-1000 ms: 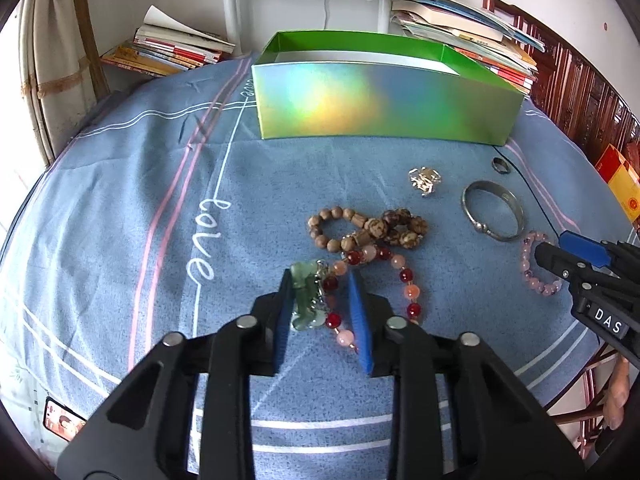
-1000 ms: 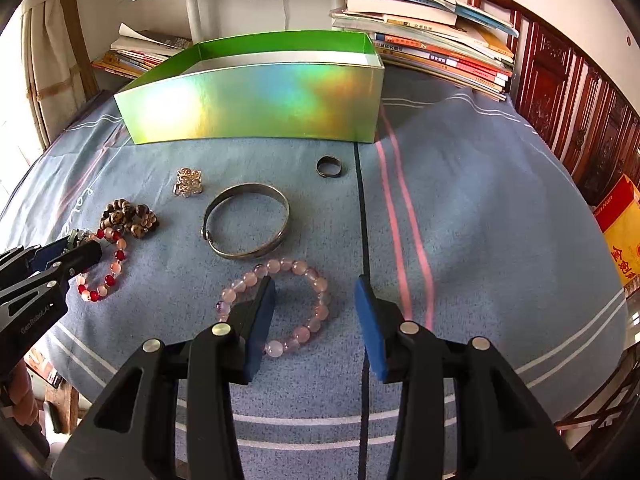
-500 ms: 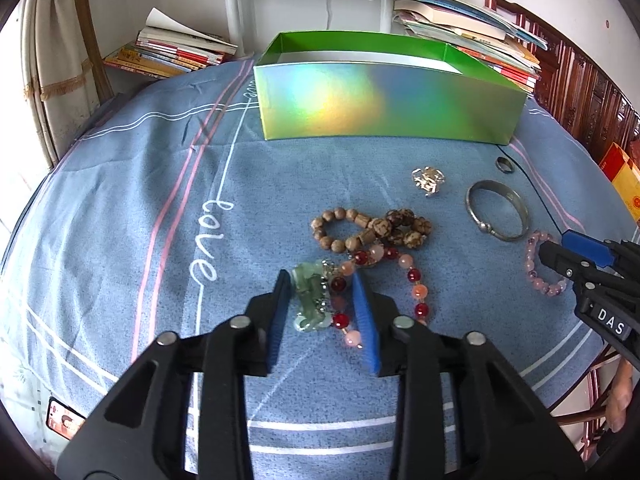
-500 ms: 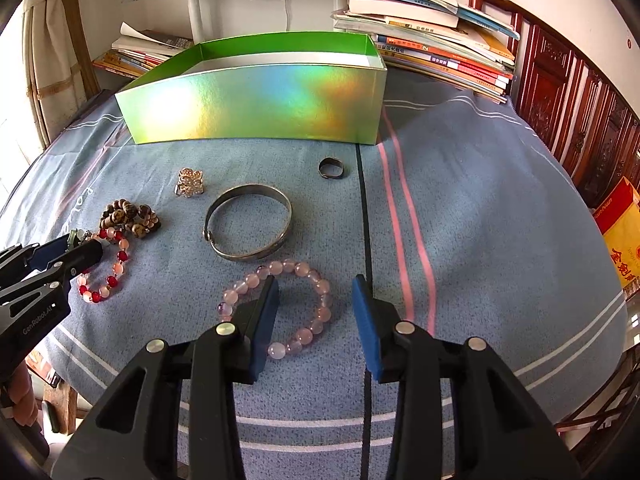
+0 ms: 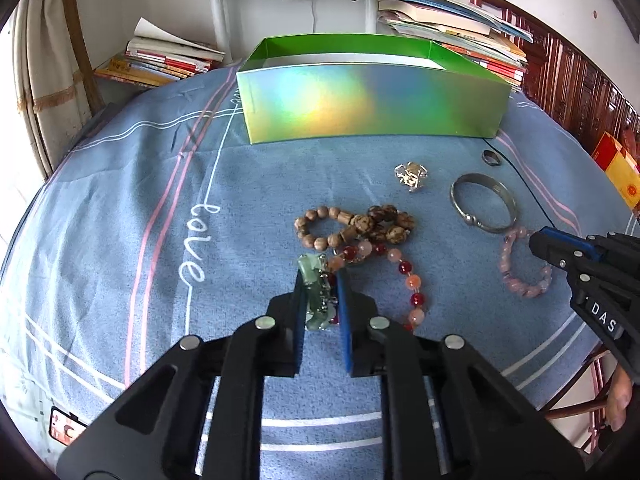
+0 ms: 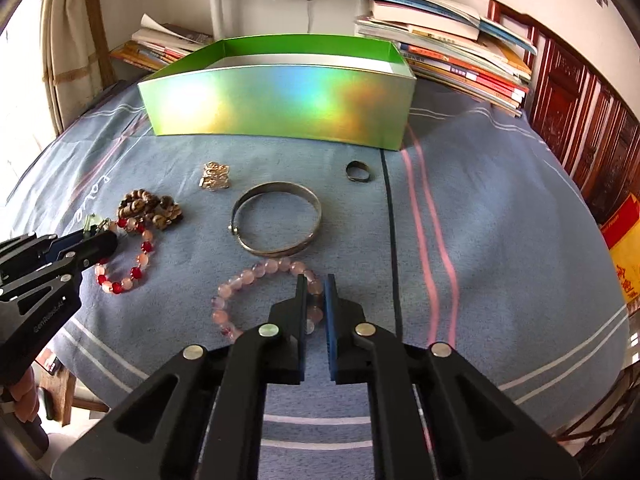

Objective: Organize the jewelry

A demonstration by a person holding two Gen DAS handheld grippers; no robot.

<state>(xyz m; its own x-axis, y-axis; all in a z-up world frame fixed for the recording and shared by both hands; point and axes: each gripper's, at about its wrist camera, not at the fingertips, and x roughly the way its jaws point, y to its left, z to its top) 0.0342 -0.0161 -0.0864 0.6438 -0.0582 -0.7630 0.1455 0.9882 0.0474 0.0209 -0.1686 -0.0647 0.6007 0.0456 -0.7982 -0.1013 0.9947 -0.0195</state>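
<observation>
Jade pendant (image 5: 316, 296) now pinched by left gripper (image 5: 320, 280); right gripper (image 6: 316, 284) closed onto pink bracelet (image 6: 256, 276)

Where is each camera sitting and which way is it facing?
Left wrist: on the left gripper, looking forward at the green pendant of the red-and-pink bead bracelet; the right gripper shows at right.
Right wrist: on the right gripper, looking forward at the pink bead bracelet; the left gripper shows at left.
Shared: holographic green box, silver bangle, blue cloth.
</observation>
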